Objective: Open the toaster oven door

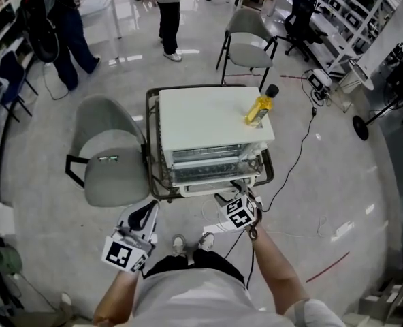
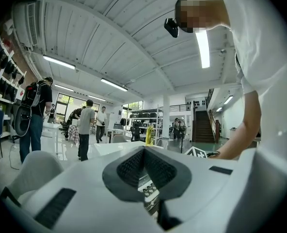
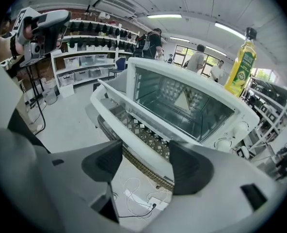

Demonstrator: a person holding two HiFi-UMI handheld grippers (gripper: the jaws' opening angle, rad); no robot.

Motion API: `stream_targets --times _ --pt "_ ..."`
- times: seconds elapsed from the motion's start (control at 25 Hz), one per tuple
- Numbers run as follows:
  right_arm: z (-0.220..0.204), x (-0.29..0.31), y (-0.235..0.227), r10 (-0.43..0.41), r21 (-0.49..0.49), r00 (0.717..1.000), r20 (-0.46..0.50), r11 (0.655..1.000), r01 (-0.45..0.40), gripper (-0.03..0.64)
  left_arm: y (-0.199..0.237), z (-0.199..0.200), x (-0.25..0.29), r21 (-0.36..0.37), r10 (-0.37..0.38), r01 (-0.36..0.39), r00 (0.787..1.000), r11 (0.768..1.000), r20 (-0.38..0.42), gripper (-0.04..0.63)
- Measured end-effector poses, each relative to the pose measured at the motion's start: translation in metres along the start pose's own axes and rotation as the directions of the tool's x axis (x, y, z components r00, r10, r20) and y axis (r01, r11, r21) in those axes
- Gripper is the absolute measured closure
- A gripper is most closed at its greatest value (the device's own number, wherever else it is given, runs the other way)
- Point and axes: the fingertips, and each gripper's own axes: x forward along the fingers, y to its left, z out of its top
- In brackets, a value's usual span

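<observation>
The white toaster oven (image 1: 215, 121) stands on a cart, and its glass door (image 1: 218, 181) hangs folded down toward me. In the right gripper view the oven's cavity (image 3: 182, 101) lies exposed, with the lowered door (image 3: 134, 125) stretching out in front of it. My right gripper (image 1: 239, 195) is open just at the door's front edge. Its jaws (image 3: 146, 161) stand wide apart, and the door's rim crosses the gap beyond the pads without touching them. My left gripper (image 1: 147, 213) hangs low at the left, away from the oven. It (image 2: 144, 171) is shut on nothing and points upward.
A yellow oil bottle (image 1: 259, 107) stands on the oven's top right corner. A grey chair (image 1: 109, 148) sits left of the cart (image 1: 154, 176), another chair (image 1: 249, 36) behind it. Cables and a power strip (image 3: 141, 200) lie on the floor under the door. People stand far back.
</observation>
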Motion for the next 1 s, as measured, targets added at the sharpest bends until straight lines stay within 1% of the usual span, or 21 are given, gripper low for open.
stream_targets --times 0.12,0.24,0.4,0.44,0.56,0.68,1.0 --pt "-0.003 0.000 0.002 -0.008 0.029 1.000 -0.004 1.000 0.008 0.313 -0.001 0.000 -0.002 -0.007 -0.006 0.006 1.000 1.000 -0.006 0.580" --pt "-0.004 0.001 0.001 -0.020 0.028 1.000 -0.011 0.999 0.020 0.308 0.001 -0.002 -0.002 -0.008 -0.004 0.004 1.000 1.000 -0.007 0.580" --pt "-0.002 0.000 0.002 -0.089 -0.052 0.995 -0.042 0.995 0.086 0.308 0.003 -0.003 -0.005 -0.012 -0.003 0.003 1.000 1.000 -0.015 0.580" --pt "-0.001 0.000 0.002 -0.099 -0.049 0.994 -0.039 0.994 0.097 0.308 0.003 -0.003 -0.006 -0.008 -0.003 0.003 1.000 1.000 -0.013 0.580" --pt "-0.004 0.001 0.005 -0.086 0.022 0.996 -0.032 0.996 0.086 0.308 0.003 -0.005 -0.007 -0.011 -0.005 0.005 1.000 1.000 -0.013 0.580" --pt "-0.008 -0.003 0.008 -0.075 0.060 0.997 -0.030 0.995 0.077 0.308 0.001 -0.007 -0.007 -0.015 -0.009 0.009 1.000 1.000 -0.013 0.580" --pt "-0.015 -0.007 0.019 -0.067 0.101 0.997 -0.030 0.992 0.070 0.305 0.001 -0.010 -0.006 -0.028 -0.025 0.024 1.000 0.999 -0.019 0.580"
